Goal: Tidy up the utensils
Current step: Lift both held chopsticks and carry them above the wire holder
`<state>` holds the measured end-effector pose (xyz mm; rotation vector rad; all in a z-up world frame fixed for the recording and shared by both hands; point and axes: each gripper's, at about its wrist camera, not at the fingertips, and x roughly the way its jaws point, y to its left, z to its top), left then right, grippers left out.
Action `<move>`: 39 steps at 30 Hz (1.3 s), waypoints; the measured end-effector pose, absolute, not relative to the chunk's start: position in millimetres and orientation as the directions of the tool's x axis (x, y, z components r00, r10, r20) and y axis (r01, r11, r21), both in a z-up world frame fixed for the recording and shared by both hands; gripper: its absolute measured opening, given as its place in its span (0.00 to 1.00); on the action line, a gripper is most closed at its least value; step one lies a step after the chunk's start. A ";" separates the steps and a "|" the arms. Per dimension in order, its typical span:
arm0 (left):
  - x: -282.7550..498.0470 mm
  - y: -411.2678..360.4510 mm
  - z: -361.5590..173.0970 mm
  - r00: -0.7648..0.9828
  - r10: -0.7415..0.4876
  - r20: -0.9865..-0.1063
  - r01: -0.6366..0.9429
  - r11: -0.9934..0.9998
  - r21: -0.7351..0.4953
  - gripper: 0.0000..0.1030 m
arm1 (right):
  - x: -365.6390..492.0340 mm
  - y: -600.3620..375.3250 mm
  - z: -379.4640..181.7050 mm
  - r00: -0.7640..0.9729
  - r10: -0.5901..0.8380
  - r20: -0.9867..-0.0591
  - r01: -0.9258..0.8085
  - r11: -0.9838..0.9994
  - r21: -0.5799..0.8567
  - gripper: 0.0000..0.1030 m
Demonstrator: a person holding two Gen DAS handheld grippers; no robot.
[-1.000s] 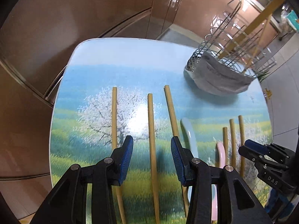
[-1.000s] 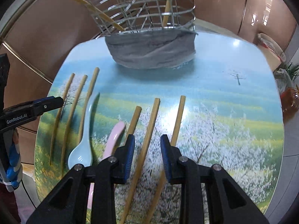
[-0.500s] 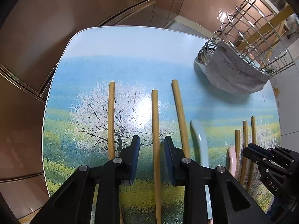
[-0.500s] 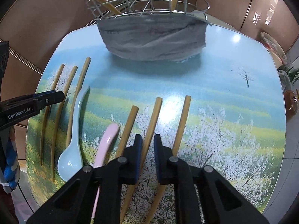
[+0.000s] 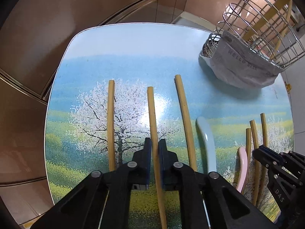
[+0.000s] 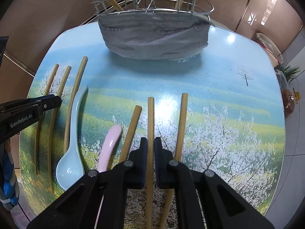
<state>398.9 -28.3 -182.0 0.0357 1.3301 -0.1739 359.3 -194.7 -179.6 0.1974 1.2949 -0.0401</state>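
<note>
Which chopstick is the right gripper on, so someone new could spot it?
Start at the wire basket wrapped in grey cloth at the table's far edge. Toward the camera, right of the pink spoon, lie three bamboo chopsticks. It is the middle chopstick, the one the right gripper is shut on.
</note>
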 end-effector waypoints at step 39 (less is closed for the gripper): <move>229.6 20.3 49.3 0.685 -0.374 -0.625 0.230 0.925 -0.301 0.06 | 157.8 -215.8 49.7 0.817 0.184 -0.547 0.004 0.945 0.326 0.06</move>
